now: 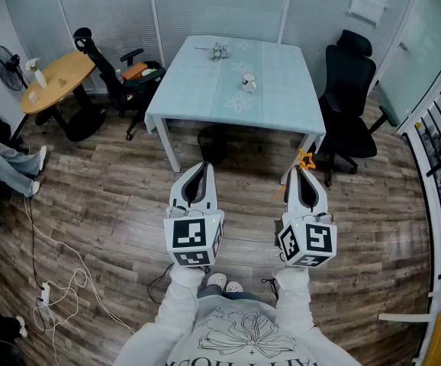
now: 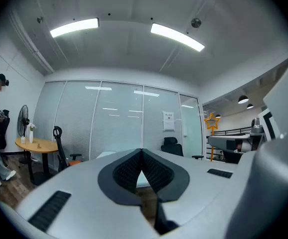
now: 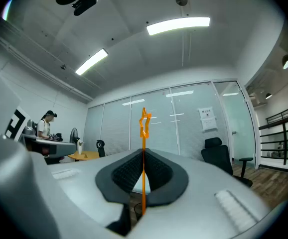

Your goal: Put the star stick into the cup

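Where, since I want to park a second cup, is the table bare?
The table is bare on its left side, left of the cup, and on its right side toward the black chair. The near edge before the cup is free. Only the middle strip is taken: the cup and a small cluster at the far edge.

orange star stick (image 3: 144,148), pale blue flower-patterned table (image 1: 205,90), white cup (image 1: 248,83)

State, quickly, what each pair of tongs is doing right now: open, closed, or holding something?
Left tongs: closed, nothing between them.
Right tongs: closed on the orange star stick, star end up.
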Demonstrator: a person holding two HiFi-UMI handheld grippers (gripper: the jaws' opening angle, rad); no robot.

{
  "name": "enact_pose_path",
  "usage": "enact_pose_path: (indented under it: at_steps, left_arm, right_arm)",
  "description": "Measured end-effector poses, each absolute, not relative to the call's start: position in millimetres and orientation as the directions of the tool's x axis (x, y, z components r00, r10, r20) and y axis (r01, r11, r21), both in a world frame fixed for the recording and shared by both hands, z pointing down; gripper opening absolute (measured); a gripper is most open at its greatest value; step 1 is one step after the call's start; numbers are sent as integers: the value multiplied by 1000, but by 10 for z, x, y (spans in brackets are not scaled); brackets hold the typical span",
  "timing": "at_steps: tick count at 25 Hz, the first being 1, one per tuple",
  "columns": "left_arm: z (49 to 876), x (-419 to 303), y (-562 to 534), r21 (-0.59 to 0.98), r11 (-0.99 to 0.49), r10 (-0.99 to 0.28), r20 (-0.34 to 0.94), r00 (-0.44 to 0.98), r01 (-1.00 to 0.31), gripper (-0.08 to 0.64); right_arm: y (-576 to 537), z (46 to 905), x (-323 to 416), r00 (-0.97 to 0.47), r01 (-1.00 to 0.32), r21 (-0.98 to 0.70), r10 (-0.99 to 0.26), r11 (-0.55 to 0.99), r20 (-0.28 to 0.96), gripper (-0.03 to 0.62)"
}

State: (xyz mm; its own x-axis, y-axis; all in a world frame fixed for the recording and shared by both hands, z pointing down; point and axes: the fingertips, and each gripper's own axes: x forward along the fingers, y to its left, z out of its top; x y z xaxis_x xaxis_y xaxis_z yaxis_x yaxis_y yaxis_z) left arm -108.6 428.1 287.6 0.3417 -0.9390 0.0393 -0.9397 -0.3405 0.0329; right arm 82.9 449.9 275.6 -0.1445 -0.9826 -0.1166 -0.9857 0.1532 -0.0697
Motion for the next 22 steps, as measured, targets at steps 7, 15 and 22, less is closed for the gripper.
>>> enact_pose_path:
  at_steps: [7,15,22]
  left_arm:
    - [2825,-1118,4216,27,-352,-935,24,353,-936,5]
    - [2867,-1272,4017,33,-349,-936,30,350,-937,5]
    - [2902,-1410,3828,28,-368,-929,22,368,-930,5]
  right_arm:
    - [4424,2759,781,-144,-986,-70,-983,153,-115,12]
    - [4233,2762,654,-146,-986,-66,-981,155,-124,12]
    - [4073,2875,518,-127,-987,-82,-986,136,-111,12]
